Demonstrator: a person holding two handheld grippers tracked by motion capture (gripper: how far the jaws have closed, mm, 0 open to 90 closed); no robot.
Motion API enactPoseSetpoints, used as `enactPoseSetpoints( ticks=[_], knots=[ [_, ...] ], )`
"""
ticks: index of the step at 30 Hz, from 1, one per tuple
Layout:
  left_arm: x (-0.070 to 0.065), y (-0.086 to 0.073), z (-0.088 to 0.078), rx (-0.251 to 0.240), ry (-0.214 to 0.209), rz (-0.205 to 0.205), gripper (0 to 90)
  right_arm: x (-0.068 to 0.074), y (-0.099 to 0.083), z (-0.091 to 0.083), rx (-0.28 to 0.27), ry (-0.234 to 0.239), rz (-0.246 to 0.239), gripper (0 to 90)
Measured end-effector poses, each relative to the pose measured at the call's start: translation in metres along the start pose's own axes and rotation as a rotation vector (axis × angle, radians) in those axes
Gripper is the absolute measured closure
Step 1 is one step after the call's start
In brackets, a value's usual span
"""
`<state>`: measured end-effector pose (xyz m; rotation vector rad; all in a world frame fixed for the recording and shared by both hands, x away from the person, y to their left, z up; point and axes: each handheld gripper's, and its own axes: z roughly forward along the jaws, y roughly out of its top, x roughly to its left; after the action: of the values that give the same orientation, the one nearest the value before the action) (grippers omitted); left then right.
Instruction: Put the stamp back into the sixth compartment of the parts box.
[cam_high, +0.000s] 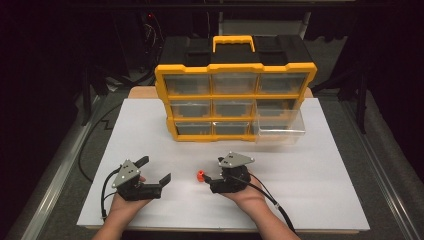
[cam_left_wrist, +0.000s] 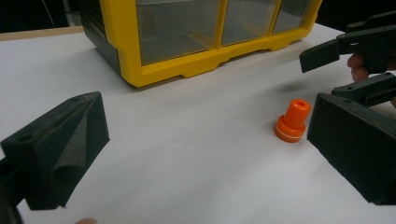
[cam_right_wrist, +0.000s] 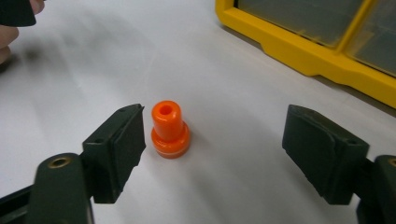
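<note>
Orange cap (cam_right_wrist: 170, 129), right gripper (cam_right_wrist: 212, 149) half cropped

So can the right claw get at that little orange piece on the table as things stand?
Probably yes. The right claw is open with the orange piece standing upright between its jaws, close to one pad and apparently untouched. Nothing lies in the way on the white table.

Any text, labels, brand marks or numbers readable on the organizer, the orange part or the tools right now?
None can be read.
Yellow drawer organizer: no label or brand mark legible on frame, handle or drawers.
Orange part: plain, no marking.
Right tool and left tool: bare black jaws, no lettering.
</note>
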<state>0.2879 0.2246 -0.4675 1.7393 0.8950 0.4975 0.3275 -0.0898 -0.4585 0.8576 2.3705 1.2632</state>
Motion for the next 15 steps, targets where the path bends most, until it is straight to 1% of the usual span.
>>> enactPoseSetpoints(
  ticks=[3,6,12,15],
  knots=[
    [0.0,0.0,0.0,0.002,-0.002,0.002,0.3,0.003,0.002,0.005,0.004,0.018,-0.004,26.8],
    [0.0,0.0,0.0,0.004,-0.003,0.004,0.3,0.007,0.005,0.009,0.009,0.029,-0.024,32.1],
    [0.0,0.0,0.0,0.005,-0.003,0.005,0.3,0.014,0.008,0.016,0.013,0.058,-0.037,43.1],
    [0.0,0.0,0.0,0.004,-0.004,0.005,0.3,0.015,0.009,0.018,0.016,0.068,-0.053,49.1]
  ],
)
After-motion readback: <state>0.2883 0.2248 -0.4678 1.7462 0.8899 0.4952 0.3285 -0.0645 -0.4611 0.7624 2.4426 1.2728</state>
